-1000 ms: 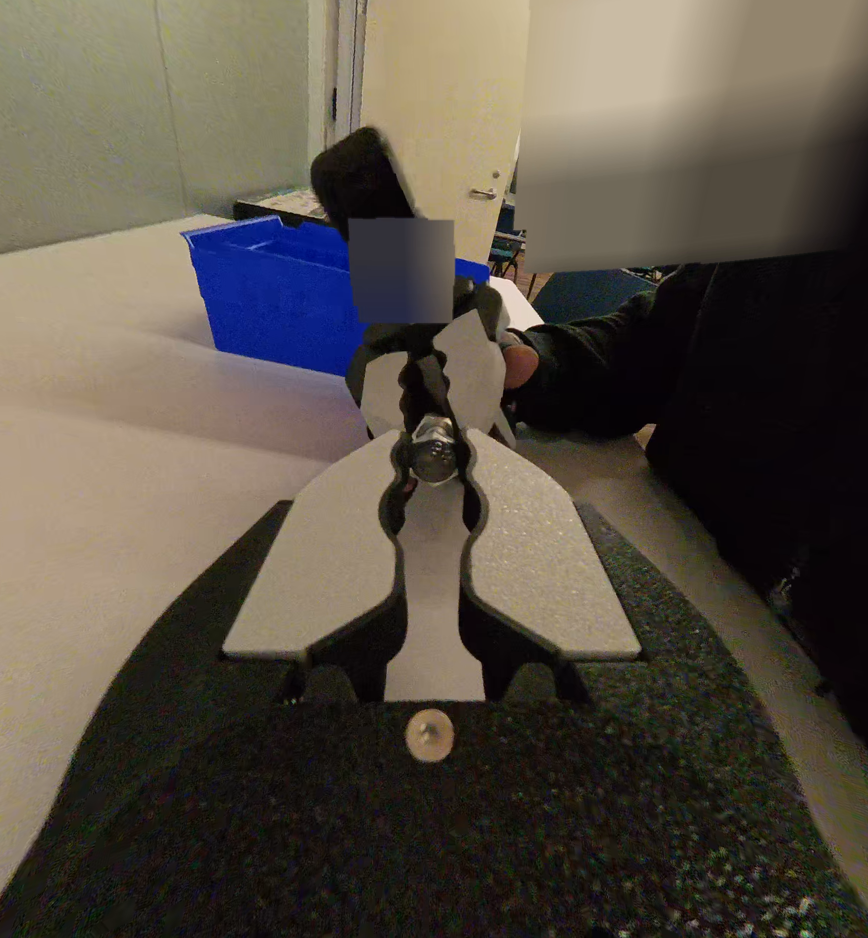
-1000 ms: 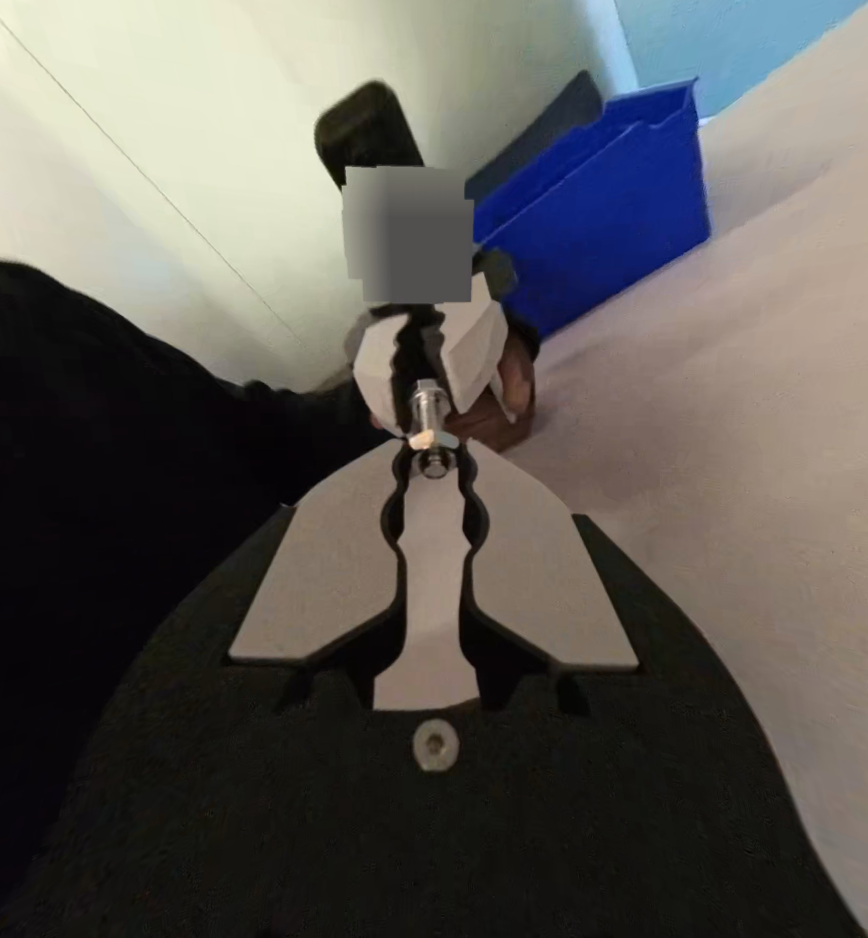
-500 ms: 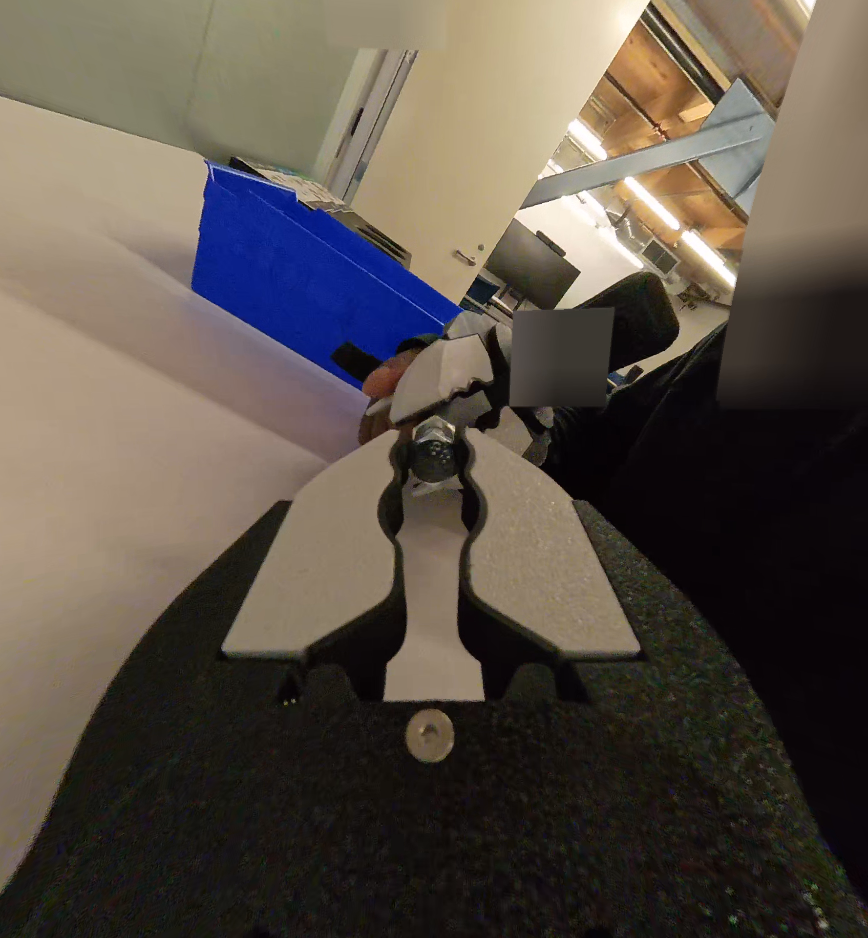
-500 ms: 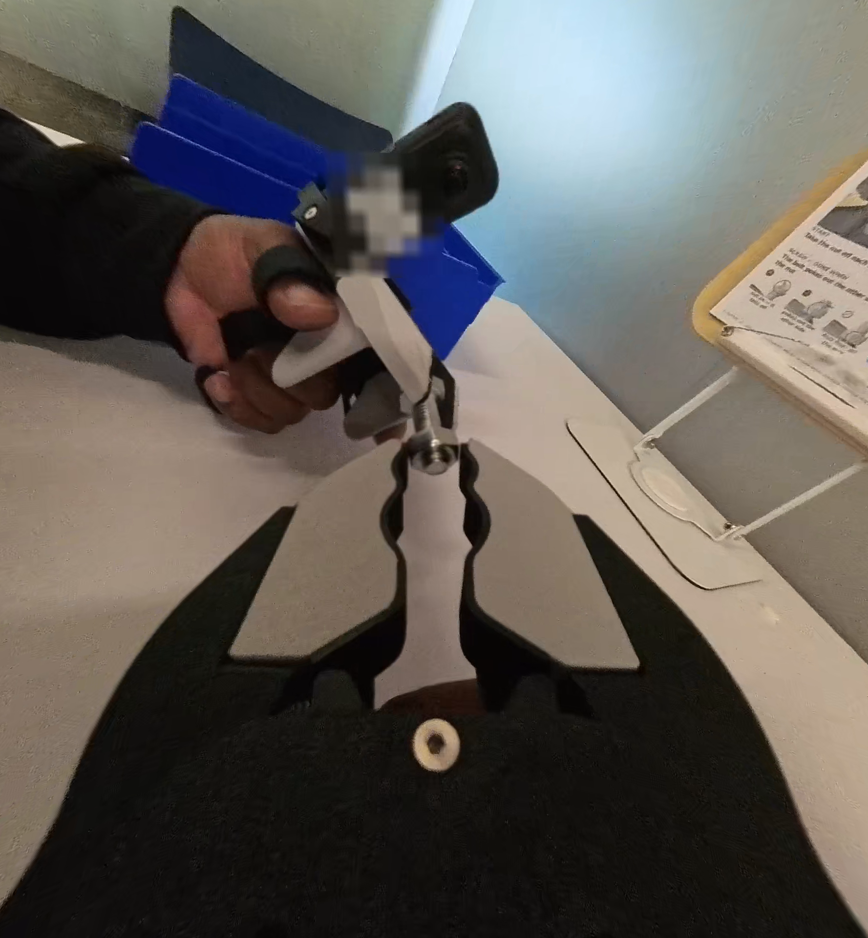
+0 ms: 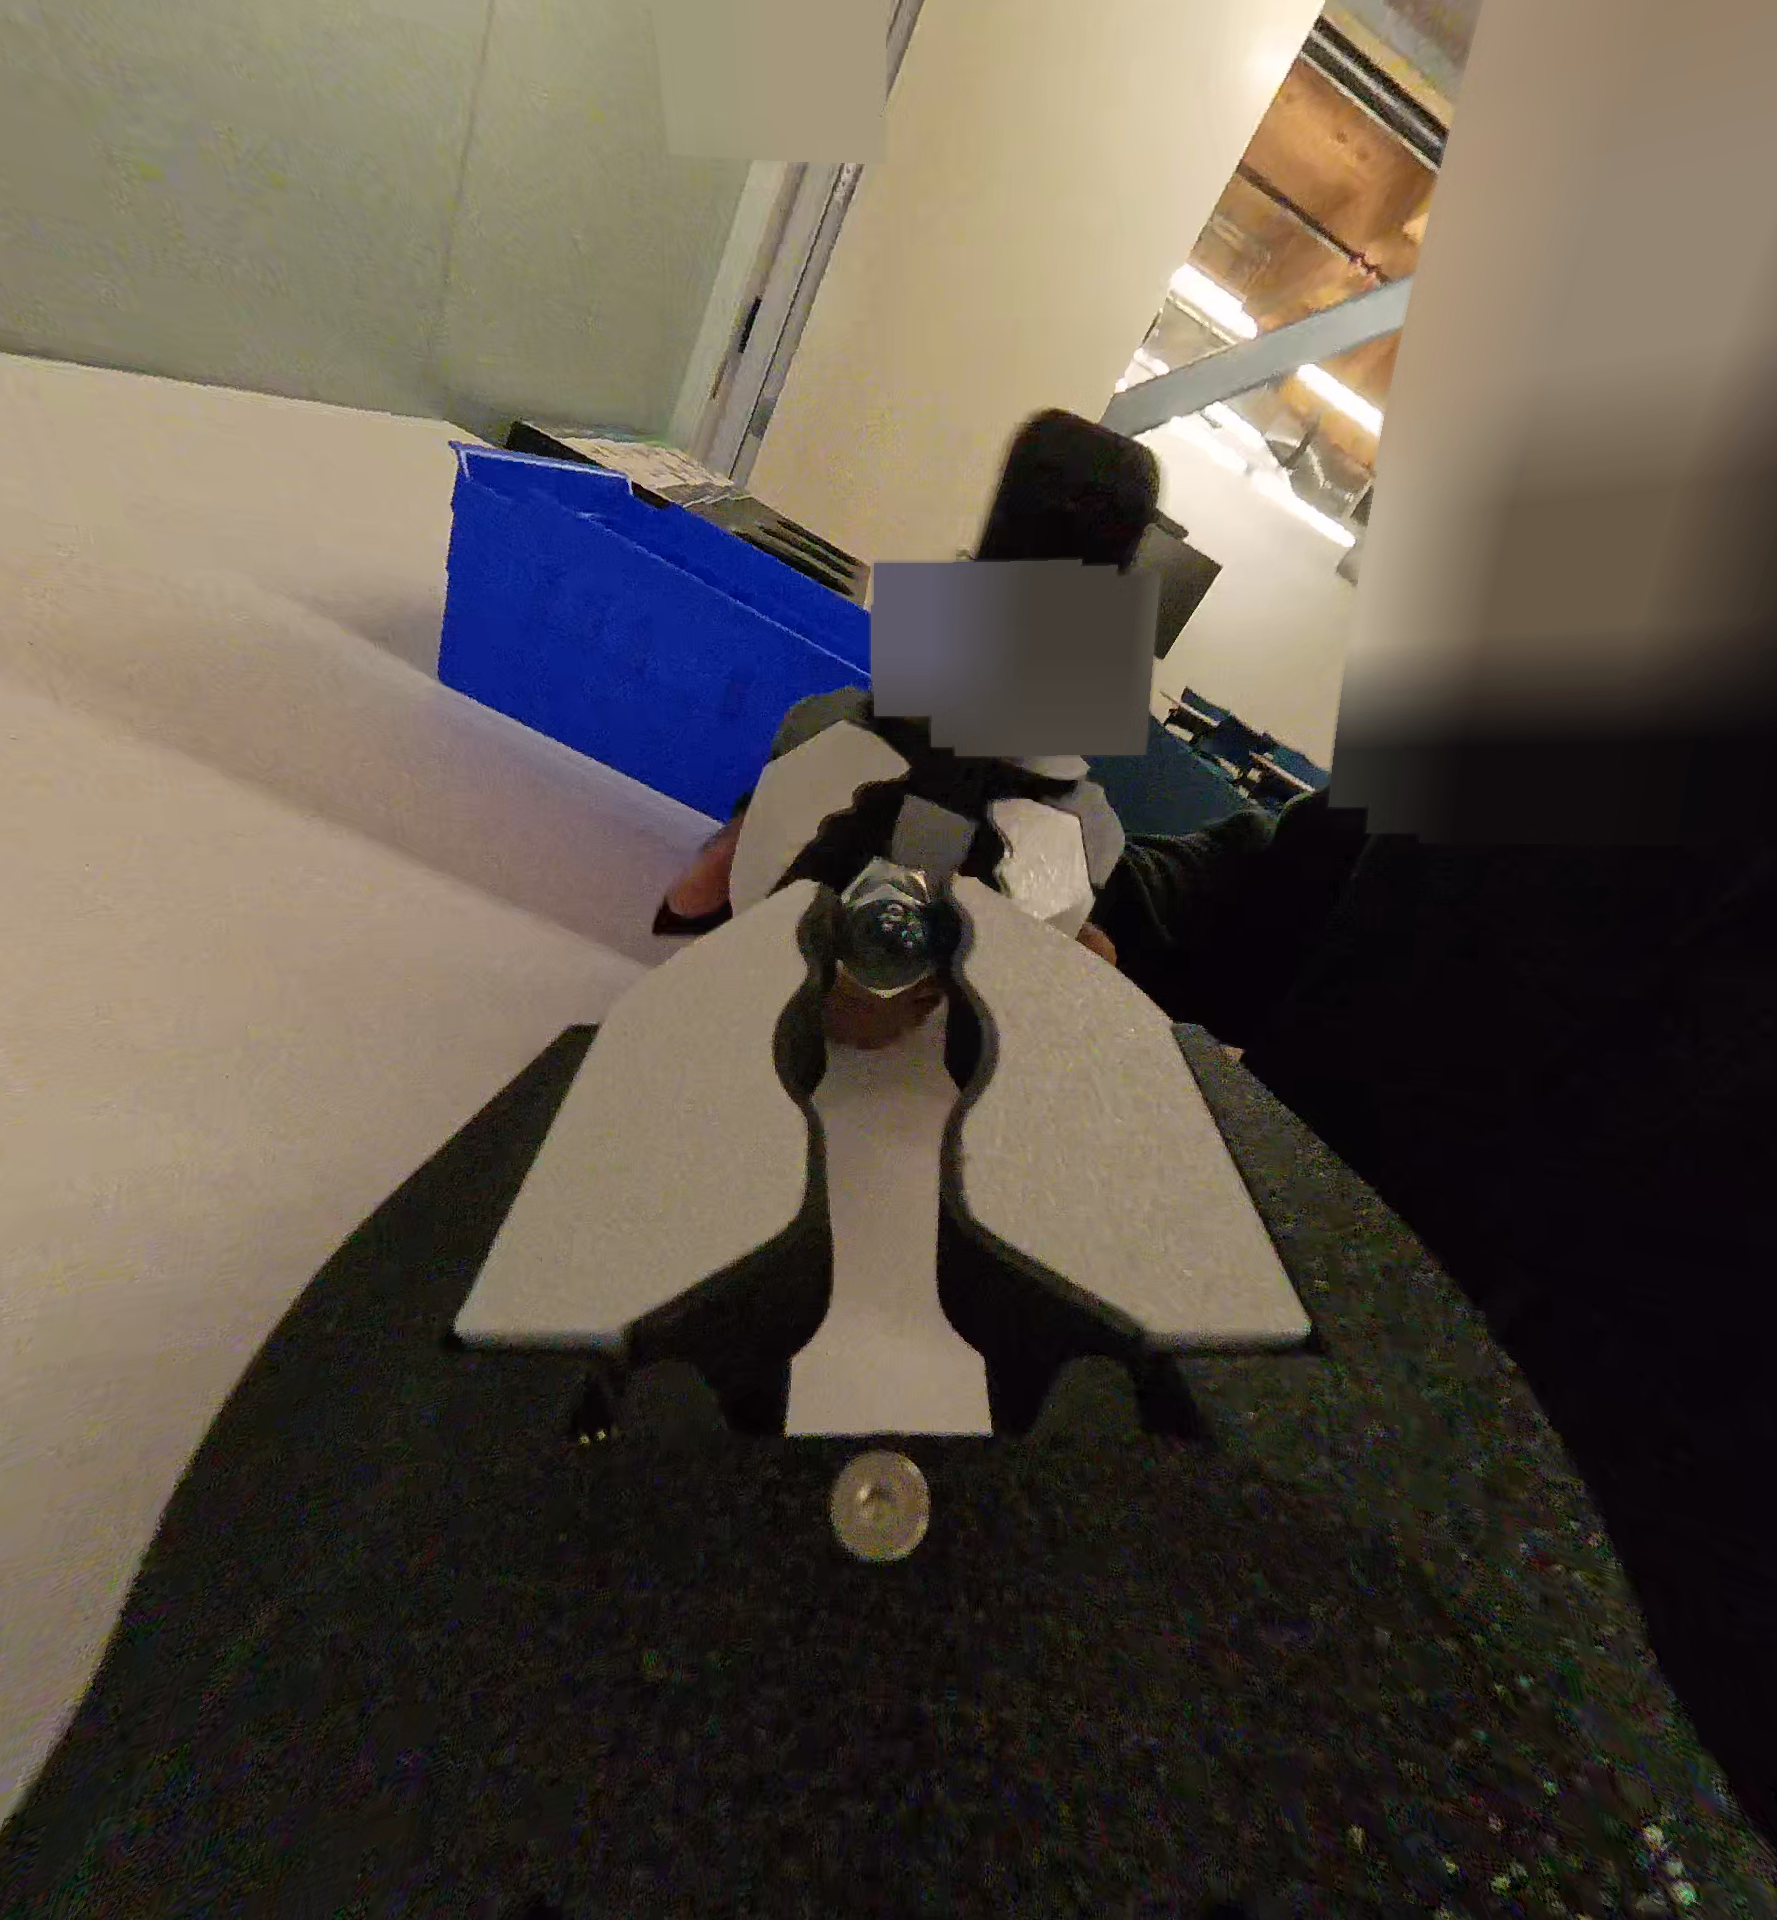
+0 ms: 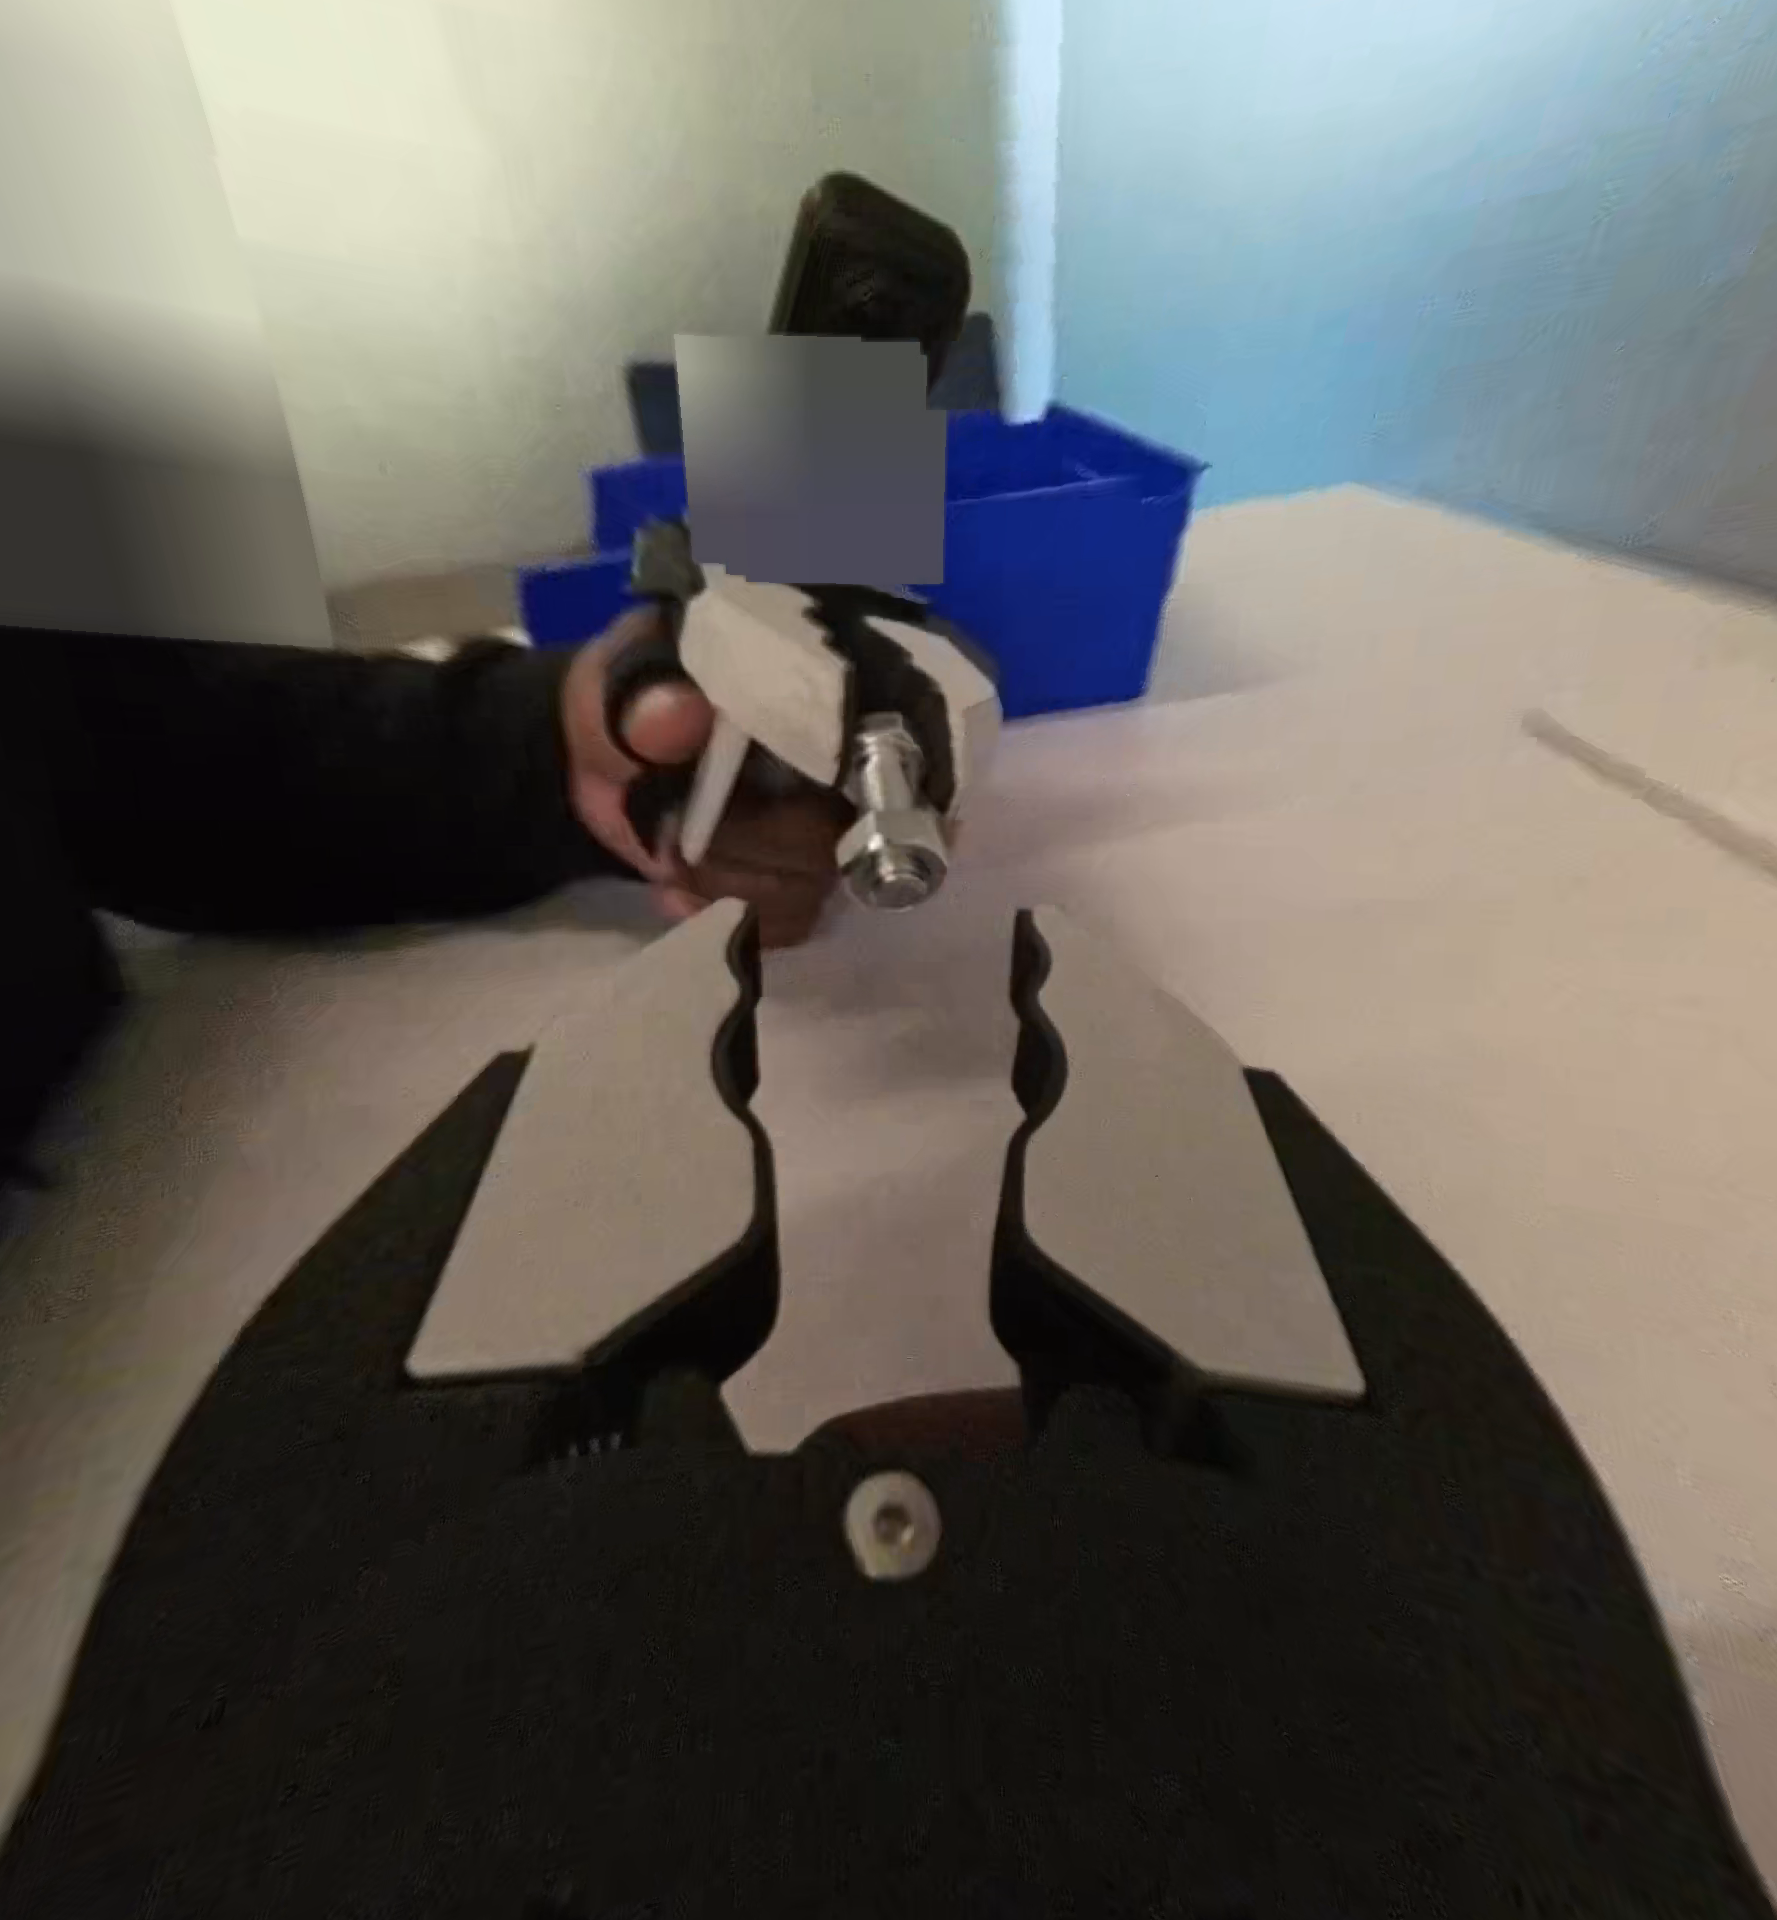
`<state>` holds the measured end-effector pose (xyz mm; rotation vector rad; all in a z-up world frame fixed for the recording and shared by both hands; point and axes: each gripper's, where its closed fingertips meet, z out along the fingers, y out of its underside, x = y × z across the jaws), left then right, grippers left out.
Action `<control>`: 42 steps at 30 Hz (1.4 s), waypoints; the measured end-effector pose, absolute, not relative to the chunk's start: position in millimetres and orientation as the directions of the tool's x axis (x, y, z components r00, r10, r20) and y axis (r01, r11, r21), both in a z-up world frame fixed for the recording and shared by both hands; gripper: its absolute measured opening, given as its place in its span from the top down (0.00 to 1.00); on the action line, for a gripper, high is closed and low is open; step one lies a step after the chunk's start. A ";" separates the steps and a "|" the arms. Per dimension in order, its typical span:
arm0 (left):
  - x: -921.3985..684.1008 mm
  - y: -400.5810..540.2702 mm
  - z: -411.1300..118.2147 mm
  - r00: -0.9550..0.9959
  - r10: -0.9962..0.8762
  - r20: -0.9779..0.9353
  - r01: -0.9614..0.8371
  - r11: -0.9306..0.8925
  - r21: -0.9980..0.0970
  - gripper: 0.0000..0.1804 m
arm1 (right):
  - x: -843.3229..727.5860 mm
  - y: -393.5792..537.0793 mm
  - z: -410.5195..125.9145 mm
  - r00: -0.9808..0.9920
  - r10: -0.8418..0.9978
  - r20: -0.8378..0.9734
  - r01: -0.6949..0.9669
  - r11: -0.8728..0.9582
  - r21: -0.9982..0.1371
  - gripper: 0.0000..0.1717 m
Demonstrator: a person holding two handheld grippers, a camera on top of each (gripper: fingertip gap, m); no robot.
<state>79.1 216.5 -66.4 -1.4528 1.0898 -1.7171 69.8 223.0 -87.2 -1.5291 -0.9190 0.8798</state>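
Note:
My left gripper (image 5: pixel 884 914) is shut on the hex head of a silver bolt (image 5: pixel 882 935) and holds it above the white table (image 5: pixel 188 935). In the right wrist view the bolt (image 6: pixel 879 779) sticks out of the left gripper (image 6: pixel 879 727) toward the camera, with a silver nut (image 6: pixel 896 868) on its near end. My right gripper (image 6: pixel 884 925) is open and empty, its fingertips just short of the nut and not touching it. It also shows in the left wrist view (image 5: pixel 925 831), spread open behind the bolt.
A blue bin (image 5: pixel 603 644) stands at the back of the table, also in the right wrist view (image 6: pixel 1060 561). A person's hand (image 6: pixel 635 748) and dark sleeve hold the left gripper. A thin white strip (image 6: pixel 1673 800) lies at the right.
My right gripper, shut on the nut in the earlier frames, has opened and let it go, drawing back a little. The left gripper keeps its hold on the bolt. Both views have swung.

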 end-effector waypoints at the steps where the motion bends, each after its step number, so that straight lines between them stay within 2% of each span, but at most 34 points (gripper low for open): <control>1: 78.8 217.6 -68.0 -0.193 -0.855 0.482 -0.050 -0.482 -0.875 0.91 | 70.9 224.6 -88.0 0.462 0.884 0.075 0.161 -0.001 -0.987 0.73; 4: 80.2 216.5 -72.1 -0.197 -0.827 0.526 -0.077 -0.522 -0.850 0.91 | 70.0 223.3 -83.9 0.502 0.794 0.342 0.287 0.220 -0.932 0.74; 5: 80.9 214.6 -73.0 -0.203 -0.822 0.533 -0.089 -0.526 -0.846 0.91 | 70.0 223.9 -82.4 0.516 0.760 0.394 0.314 0.260 -0.913 0.77; 7: 83.1 212.5 -76.0 -0.198 -0.818 0.540 -0.110 -0.529 -0.841 0.90 | 70.4 224.0 -81.9 0.526 0.720 0.453 0.355 0.299 -0.886 0.89; 8: 83.2 212.2 -75.9 -0.197 -0.820 0.538 -0.109 -0.527 -0.843 0.91 | 70.0 223.0 -81.8 0.524 0.725 0.446 0.351 0.294 -0.889 0.89; 10: 82.6 210.9 -74.7 -0.210 -0.822 0.529 -0.107 -0.519 -0.848 0.91 | 68.7 220.7 -80.3 0.509 0.809 0.293 0.259 0.181 -0.949 0.89; 12: 82.1 208.2 -74.3 -0.222 -0.845 0.487 -0.107 -0.475 -0.873 0.91 | 67.5 215.6 -78.7 0.418 0.907 -0.057 0.090 -0.104 -0.991 0.89; 14: 82.9 201.7 -73.0 -0.241 -0.877 0.415 -0.108 -0.401 -0.910 0.90 | 69.1 209.5 -71.8 0.233 0.877 -0.420 -0.067 -0.416 -0.907 0.89; 16: 85.0 199.1 -72.7 -0.226 -0.909 0.349 -0.105 -0.333 -0.937 0.90 | 72.0 209.3 -67.1 0.096 0.803 -0.588 -0.138 -0.574 -0.807 0.90; 17: 85.6 200.3 -71.1 -0.215 -0.916 0.339 -0.094 -0.326 -0.941 0.90 | 72.7 211.8 -66.4 0.105 0.814 -0.571 -0.160 -0.553 -0.818 0.90; 19: 84.9 203.9 -67.1 -0.209 -0.904 0.372 -0.068 -0.366 -0.928 0.91 | 74.0 220.0 -69.7 0.249 0.870 -0.425 -0.144 -0.400 -0.905 0.80; 22: 81.8 212.5 -65.4 -0.203 -0.865 0.458 -0.044 -0.459 -0.887 0.91 | 75.0 223.4 -74.1 0.428 0.902 -0.051 0.032 -0.072 -0.997 0.77; 26: 81.1 214.8 -68.7 -0.208 -0.829 0.520 -0.058 -0.520 -0.852 0.91 | 72.6 224.9 -79.7 0.506 0.780 0.368 0.287 0.251 -0.925 0.76; 28: 82.5 212.0 -71.1 -0.213 -0.815 0.538 -0.081 -0.534 -0.841 0.91 | 71.6 226.3 -83.0 0.510 0.706 0.492 0.380 0.328 -0.865 0.79; 30: 84.3 210.0 -74.3 -0.209 -0.812 0.545 -0.103 -0.536 -0.838 0.90 | 71.3 225.9 -82.9 0.513 0.680 0.525 0.406 0.346 -0.846 0.88; 32: 83.9 210.0 -74.5 -0.207 -0.821 0.532 -0.104 -0.522 -0.847 0.91 | 70.2 224.3 -83.8 0.507 0.762 0.403 0.343 0.250 -0.905 0.88; 33: 83.9 209.5 -75.1 -0.204 -0.834 0.512 -0.107 -0.501 -0.859 0.91 | 69.5 222.7 -84.5 0.495 0.822 0.280 0.282 0.153 -0.947 0.88; 35: 83.6 207.3 -75.5 -0.203 -0.869 0.451 -0.112 -0.437 -0.893 0.91 | 67.3 216.8 -85.1 0.410 0.908 -0.081 0.121 -0.143 -0.982 0.88; 37: 83.7 204.0 -74.7 -0.207 -0.896 0.392 -0.118 -0.375 -0.919 0.90 | 67.1 210.7 -81.3 0.251 0.864 -0.435 -0.016 -0.446 -0.895 0.88; 38: 84.1 203.3 -72.8 -0.207 -0.902 0.379 -0.108 -0.363 -0.925 0.91 | 67.9 209.3 -77.8 0.178 0.823 -0.539 -0.065 -0.537 -0.841 0.88; 40: 84.5 204.6 -69.1 -0.205 -0.897 0.391 -0.086 -0.382 -0.920 0.91 | 71.6 211.6 -67.7 0.128 0.809 -0.574 -0.152 -0.556 -0.817 0.84; 42: 83.4 208.7 -67.4 -0.202 -0.881 0.428 -0.066 -0.424 -0.903 0.91 | 75.0 217.4 -65.2 0.238 0.868 -0.436 -0.147 -0.412 -0.899 0.80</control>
